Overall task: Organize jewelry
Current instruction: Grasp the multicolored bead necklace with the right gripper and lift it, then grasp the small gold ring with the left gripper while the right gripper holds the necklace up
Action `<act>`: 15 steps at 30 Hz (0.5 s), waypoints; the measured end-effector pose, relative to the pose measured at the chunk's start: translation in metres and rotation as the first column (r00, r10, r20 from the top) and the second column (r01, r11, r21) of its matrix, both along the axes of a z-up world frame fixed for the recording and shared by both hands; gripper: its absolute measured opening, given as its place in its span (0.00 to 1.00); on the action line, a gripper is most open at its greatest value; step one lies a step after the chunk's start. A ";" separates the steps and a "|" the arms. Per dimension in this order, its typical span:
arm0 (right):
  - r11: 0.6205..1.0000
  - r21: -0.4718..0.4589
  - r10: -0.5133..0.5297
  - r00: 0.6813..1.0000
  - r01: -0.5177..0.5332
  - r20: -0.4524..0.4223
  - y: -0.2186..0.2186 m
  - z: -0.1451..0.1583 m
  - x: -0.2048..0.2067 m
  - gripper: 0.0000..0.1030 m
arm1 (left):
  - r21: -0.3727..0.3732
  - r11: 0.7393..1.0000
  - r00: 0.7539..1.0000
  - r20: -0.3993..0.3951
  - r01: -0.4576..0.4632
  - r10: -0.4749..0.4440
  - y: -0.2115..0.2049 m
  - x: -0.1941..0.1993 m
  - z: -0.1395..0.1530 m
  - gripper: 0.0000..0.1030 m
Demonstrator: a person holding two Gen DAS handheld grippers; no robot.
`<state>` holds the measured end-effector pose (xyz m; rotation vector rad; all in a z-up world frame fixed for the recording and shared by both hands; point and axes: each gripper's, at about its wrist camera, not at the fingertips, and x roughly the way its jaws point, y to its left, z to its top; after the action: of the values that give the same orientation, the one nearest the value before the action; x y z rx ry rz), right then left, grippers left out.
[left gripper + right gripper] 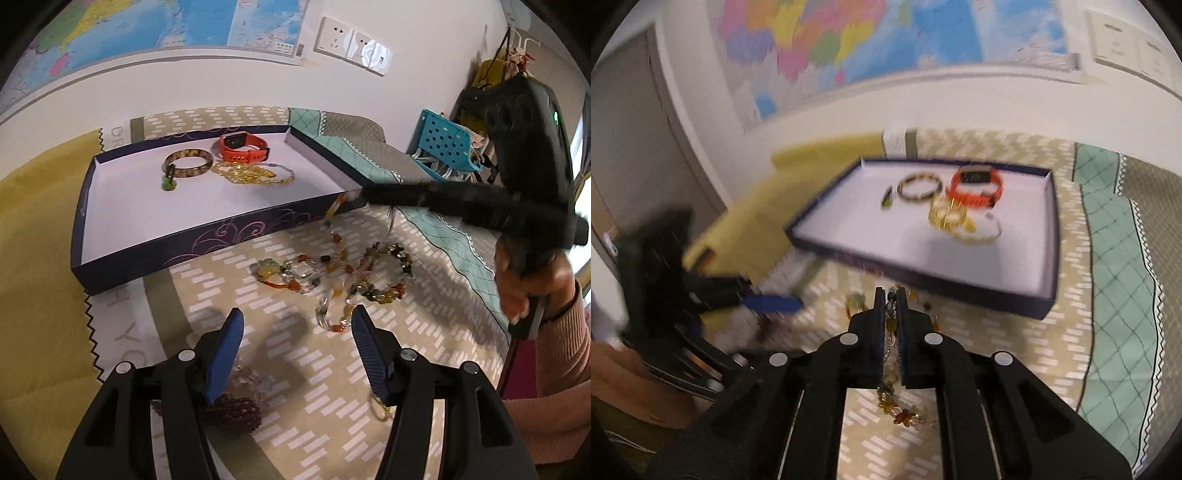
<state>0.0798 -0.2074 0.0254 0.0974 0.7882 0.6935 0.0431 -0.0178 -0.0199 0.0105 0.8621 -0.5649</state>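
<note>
A shallow dark box lid (207,236) with a white inside lies on the patterned cloth; it also shows in the right wrist view (960,284). In it lie a brown bangle (189,162), an orange watch (243,148) and a yellow bead necklace (251,173). My right gripper (891,295) is shut on a multicoloured stone bead strand (891,398), which hangs below it; in the left wrist view the gripper (364,195) is above the box's near right corner. Several bead bracelets (332,273) lie tangled on the cloth. My left gripper (297,325) is open and empty, just short of them.
A dark red bead bracelet (232,410) and a clear bead string (251,376) lie under my left fingers. A yellow cloth (33,229) lies left of the box, a teal quilted cloth (443,229) to the right. A blue chair (443,144) stands beyond. The wall is close behind the box.
</note>
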 end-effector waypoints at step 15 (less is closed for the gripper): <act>0.974 0.215 -0.118 0.976 0.078 0.184 -0.057 0.097 -0.025 0.06 | 0.013 0.992 0.992 0.033 0.122 -0.123 -0.023 -0.020 0.008 0.56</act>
<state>0.0552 -0.2646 0.1229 0.2513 0.5171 0.6777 0.0228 -0.0413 -0.0120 0.0829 0.8352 -0.6735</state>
